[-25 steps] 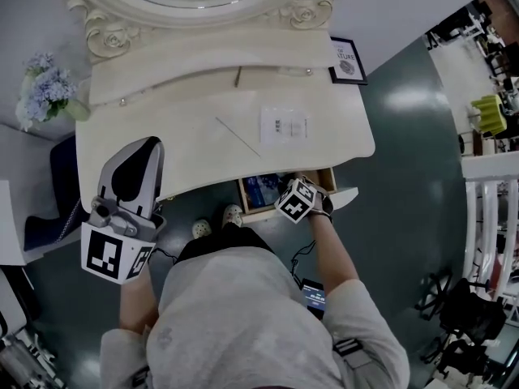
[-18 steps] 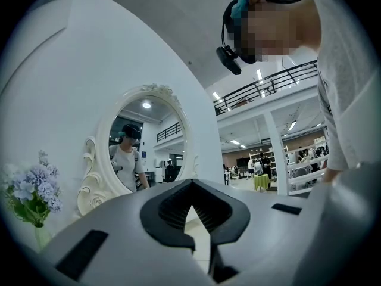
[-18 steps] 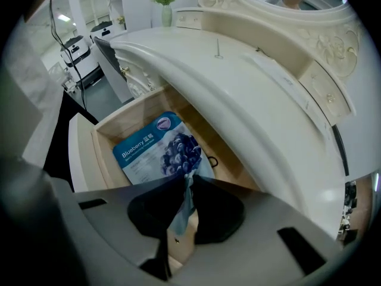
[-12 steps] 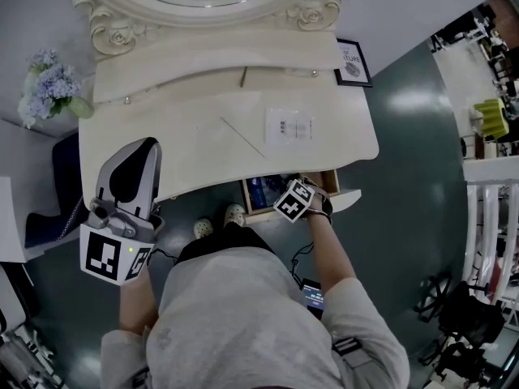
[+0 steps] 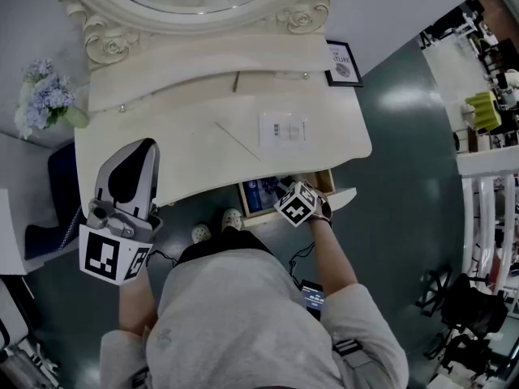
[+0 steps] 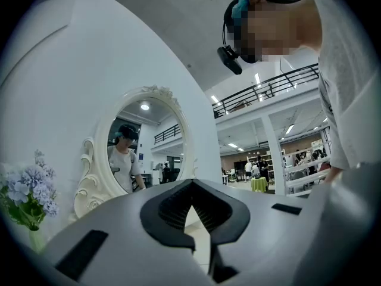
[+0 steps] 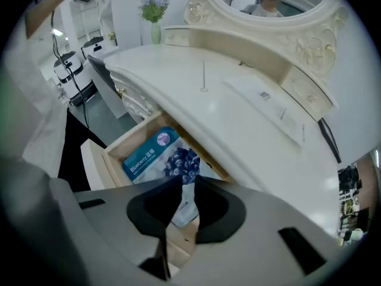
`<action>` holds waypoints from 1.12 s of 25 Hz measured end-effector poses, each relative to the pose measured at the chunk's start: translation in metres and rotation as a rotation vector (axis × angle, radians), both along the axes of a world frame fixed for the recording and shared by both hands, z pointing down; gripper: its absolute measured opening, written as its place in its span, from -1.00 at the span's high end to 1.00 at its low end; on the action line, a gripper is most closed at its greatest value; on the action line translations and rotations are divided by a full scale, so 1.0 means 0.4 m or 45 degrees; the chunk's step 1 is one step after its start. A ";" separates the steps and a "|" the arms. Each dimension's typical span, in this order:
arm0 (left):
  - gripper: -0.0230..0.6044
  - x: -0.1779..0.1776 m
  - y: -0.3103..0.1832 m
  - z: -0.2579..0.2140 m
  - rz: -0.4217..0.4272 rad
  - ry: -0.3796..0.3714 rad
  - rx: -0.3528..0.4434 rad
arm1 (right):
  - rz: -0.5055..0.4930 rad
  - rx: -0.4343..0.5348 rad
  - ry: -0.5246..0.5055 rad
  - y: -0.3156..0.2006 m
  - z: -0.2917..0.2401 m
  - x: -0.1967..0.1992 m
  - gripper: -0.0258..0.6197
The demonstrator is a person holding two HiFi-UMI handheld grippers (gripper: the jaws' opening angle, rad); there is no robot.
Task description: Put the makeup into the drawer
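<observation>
Hovering steeply nose-down over the open drawer (image 7: 116,148), the right gripper (image 7: 182,186) shows a narrow gap between its jaws, which have just been opening. The blueberry sachet (image 7: 156,158) is visible through that gap but is not pinched. It lies flat on the drawer floor, printed face up, with its pale end directly below the jaw tips. The rear of the drawer sits under the dressing table top (image 7: 238,124).

The left gripper (image 6: 190,183) is held level, well to the left of the drawer and in front of the table edge. Its jaws meet tip to tip with nothing between them.

Handling notes (judged from appearance):
- The sachet looks like a thin, light, flexible foil pouch. Expect it to sag or fold if it is lifted by one corner.
- The glossy surface is probably slick, so a shallow bite may slip.
- If it must be re-gripped, take hold across the sealed seam at a short end, with both pads fully on the flat border. Keep clear of the soft middle, which would crease.
- Because it lies flat on the drawer floor, a jaw has little room to pass beneath it. Approach wherever an edge stands slightly raised.

Placement in the drawer appears complete, and the drawer is not yet shut.
</observation>
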State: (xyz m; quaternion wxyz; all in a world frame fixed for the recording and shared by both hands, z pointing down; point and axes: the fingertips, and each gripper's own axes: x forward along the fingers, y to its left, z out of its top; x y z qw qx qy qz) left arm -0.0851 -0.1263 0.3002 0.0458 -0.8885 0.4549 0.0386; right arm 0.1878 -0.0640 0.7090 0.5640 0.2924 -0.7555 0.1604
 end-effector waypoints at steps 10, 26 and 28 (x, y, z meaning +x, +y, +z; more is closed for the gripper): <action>0.88 0.013 -0.009 -0.010 0.057 0.026 0.022 | 0.211 0.162 -0.272 -0.016 -0.130 -0.038 0.85; 0.88 0.010 -0.018 -0.010 0.084 0.018 0.027 | 0.393 0.542 -0.701 -0.123 -0.391 -0.127 0.85; 0.88 0.007 -0.019 -0.013 0.081 0.016 0.031 | 0.392 0.580 -0.745 -0.137 -0.426 -0.144 0.85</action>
